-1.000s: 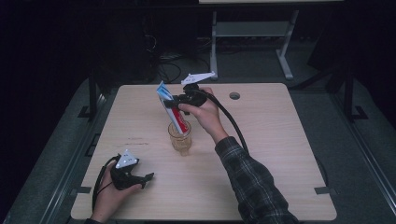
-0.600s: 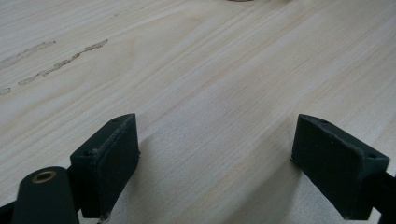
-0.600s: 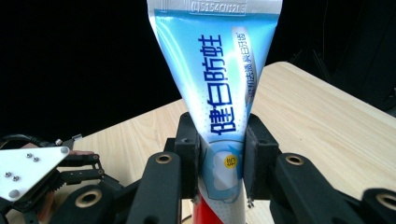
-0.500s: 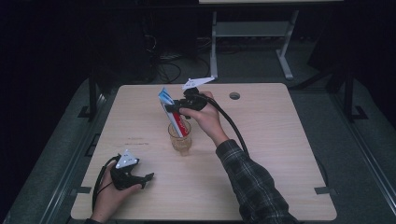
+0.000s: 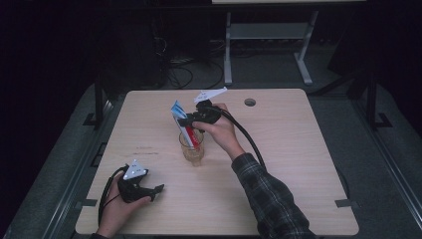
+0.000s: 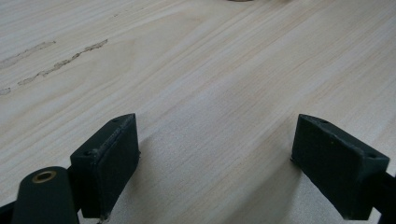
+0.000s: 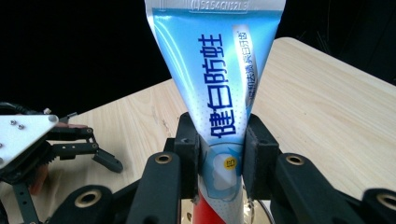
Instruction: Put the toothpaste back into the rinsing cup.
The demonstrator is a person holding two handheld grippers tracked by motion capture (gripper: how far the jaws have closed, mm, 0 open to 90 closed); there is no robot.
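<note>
A blue, white and red toothpaste tube stands tilted, its red lower end inside a clear glass at the middle of the table. My right gripper is shut on the tube just above the glass rim. In the right gripper view both pads press the tube at its blue lower part, crimped end up, with my right gripper around it. My left gripper rests on the table at the front left, open. Bare wood shows between its fingers in the left gripper view, at my left gripper.
The light wooden table has a round cable hole at the back right. Faint scuff marks lie on the wood ahead of the left gripper. A metal stand is on the dark floor behind the table.
The right gripper with the tube has sunk slightly toward the glass. The left gripper has not moved.
</note>
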